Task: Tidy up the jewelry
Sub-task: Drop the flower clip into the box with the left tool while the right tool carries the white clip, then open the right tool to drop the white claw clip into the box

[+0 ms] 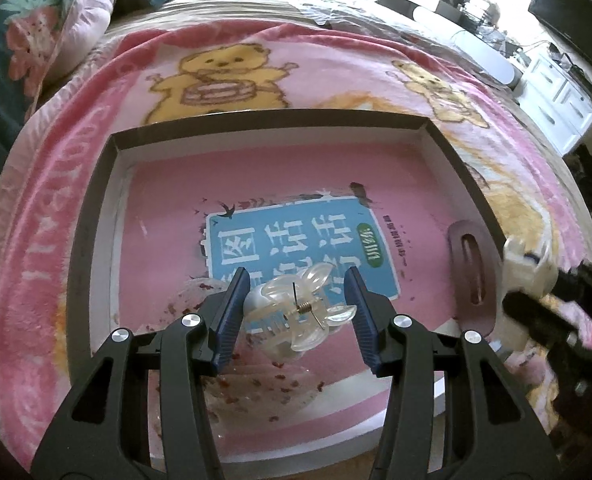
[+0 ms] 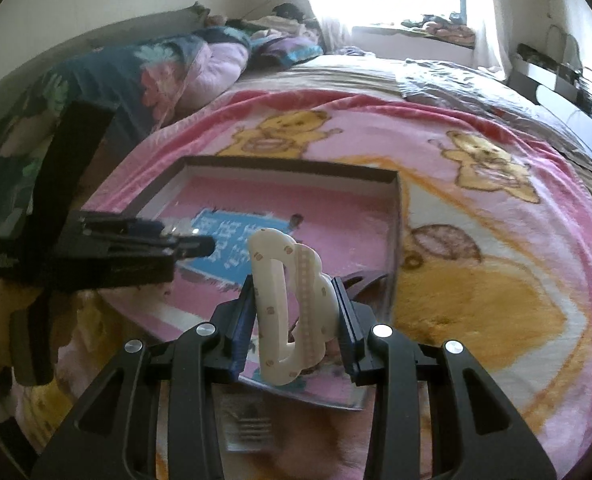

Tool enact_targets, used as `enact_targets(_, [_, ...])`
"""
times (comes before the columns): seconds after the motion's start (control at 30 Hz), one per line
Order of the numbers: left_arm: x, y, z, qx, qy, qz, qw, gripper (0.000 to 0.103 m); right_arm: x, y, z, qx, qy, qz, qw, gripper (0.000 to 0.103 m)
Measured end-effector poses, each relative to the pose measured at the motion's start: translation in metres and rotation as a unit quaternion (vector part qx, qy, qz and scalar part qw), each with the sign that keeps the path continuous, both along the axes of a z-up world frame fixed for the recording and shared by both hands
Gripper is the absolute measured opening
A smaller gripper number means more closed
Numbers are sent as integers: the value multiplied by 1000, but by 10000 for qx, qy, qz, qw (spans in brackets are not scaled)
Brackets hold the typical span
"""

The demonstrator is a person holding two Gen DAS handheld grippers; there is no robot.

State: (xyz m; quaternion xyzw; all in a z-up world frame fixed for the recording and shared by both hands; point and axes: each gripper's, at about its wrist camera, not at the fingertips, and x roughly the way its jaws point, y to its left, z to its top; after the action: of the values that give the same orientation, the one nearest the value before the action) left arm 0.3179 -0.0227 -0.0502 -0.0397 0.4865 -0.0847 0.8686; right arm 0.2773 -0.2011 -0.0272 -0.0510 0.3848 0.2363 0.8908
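- Left wrist view: left tongs (image 1: pixel 296 312) hold a clear flower-shaped hair claw (image 1: pixel 296 312) between the blue pads (image 1: pixel 231 312); both pads look pressed on it, the right-hand contact less sure through the fisheye.
- Claw's metal spring and pin face the camera, its teeth point down-left.
- Held claw hangs over a shallow box (image 1: pixel 95 208) with dark outer walls and white inner walls.
- Box floor is pink with a blue printed label (image 1: pixel 296 240) near the middle; red-brown specks lie on the near part.
- A brown oval hair clip (image 1: pixel 472 276) lies inside the box by its right wall, with a slot along its length.
- Box sits on a pink bear-print blanket (image 1: pixel 223 64) spread on a bed.
- Right tongs (image 1: pixel 528 276) enter at the right edge, blurred, carrying something cream-white.
- Right wrist view: right tongs (image 2: pixel 296 312) clamp a cream dotted hair claw (image 2: pixel 291 304), standing upright between the pads, its loop open to the camera.
- It hangs above the box's near right corner; the box (image 2: pixel 396 208) lies ahead on the blanket (image 2: pixel 496 240).
- Left tongs (image 2: pixel 183 244) come in from the left over the box, blurred, with a clear object at the tips.
- A dark floral quilt (image 2: pixel 135 68) is bunched at the far left of the bed.
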Motion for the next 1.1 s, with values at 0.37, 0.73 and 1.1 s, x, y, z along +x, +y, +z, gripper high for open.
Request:
enact_targets(0.37, [-4, 18, 2, -191, 28, 167, 9997, 46, -3, 19, -15, -89, 86, 181, 9998, 35])
enact_targets(0.73, [-23, 40, 26, -259, -177, 473, 9984, 52, -4, 30, -27, -201, 305, 373, 9986, 40])
enact_targets(1.1, [-48, 47, 56, -259, -393, 685, 9965, 68, -8, 5, 8, 134, 152, 131, 9997, 74])
